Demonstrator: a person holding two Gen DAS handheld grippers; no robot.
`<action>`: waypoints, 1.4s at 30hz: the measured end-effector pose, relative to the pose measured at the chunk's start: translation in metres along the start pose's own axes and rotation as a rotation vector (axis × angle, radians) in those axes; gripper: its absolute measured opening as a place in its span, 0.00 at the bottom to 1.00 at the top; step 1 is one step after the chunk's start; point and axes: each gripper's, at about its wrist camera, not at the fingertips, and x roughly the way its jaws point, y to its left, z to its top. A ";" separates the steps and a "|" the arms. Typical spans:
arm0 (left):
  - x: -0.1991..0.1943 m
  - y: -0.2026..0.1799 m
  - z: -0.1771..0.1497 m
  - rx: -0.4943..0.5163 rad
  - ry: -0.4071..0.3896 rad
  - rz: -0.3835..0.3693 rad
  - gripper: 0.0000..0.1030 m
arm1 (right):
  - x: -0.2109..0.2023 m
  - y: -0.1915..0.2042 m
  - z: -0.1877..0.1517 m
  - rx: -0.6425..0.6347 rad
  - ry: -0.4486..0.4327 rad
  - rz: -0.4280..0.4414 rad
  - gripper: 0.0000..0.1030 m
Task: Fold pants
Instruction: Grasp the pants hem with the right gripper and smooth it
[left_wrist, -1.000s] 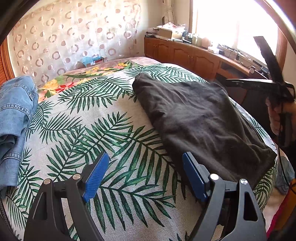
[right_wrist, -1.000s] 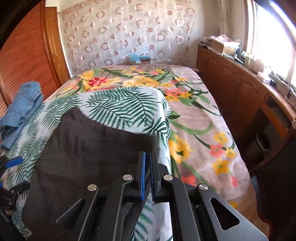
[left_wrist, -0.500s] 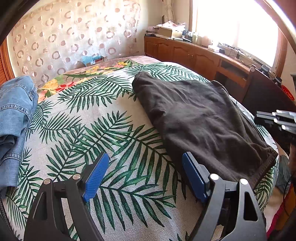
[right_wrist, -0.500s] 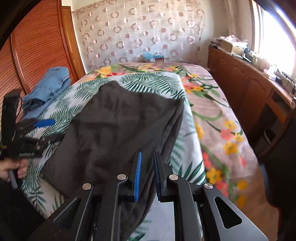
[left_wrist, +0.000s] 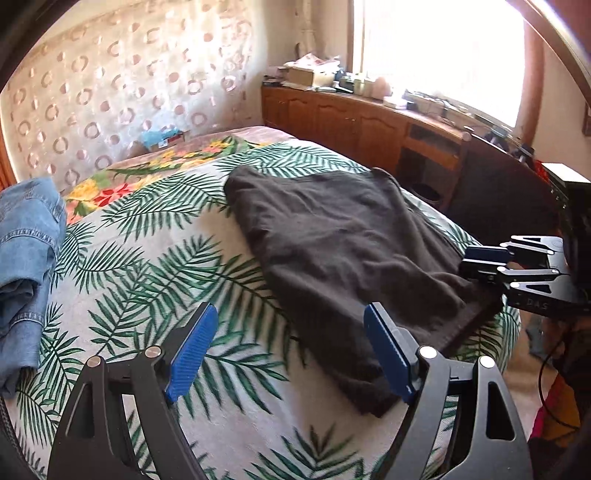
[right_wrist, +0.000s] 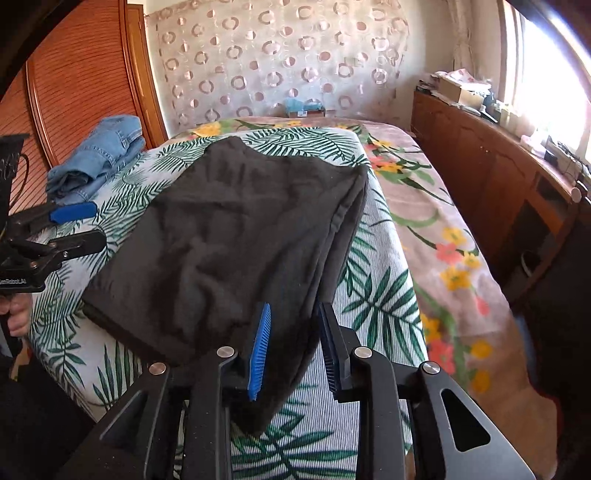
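Observation:
Black pants lie folded flat on the palm-leaf bedspread. My left gripper hovers open just above the spread, and its right pad sits by the near corner of the pants without touching them. In the right wrist view it shows at the left edge as the left gripper, held in a hand. My right gripper is at the pants' other near corner. Its jaws are opening, and the cloth's edge hangs loosely between the pads.
Folded blue jeans lie on the far left of the bed. A floral blanket covers the right side. Wooden cabinets with clutter line the window wall, and a slatted wooden door stands at left.
The right gripper swung down from a raised position to the pants' near edge and its shut jaws have parted. The pants now lie flat. The left gripper stays open and shifted slightly.

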 end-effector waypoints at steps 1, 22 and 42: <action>0.001 -0.002 -0.001 0.003 0.006 -0.002 0.80 | 0.000 0.001 -0.001 -0.006 0.001 -0.004 0.27; 0.013 -0.017 -0.012 0.022 0.049 0.003 0.80 | -0.021 0.006 -0.011 -0.012 -0.033 -0.014 0.03; 0.024 -0.017 -0.020 0.008 0.087 -0.008 0.80 | -0.033 0.022 -0.028 -0.007 0.023 -0.017 0.21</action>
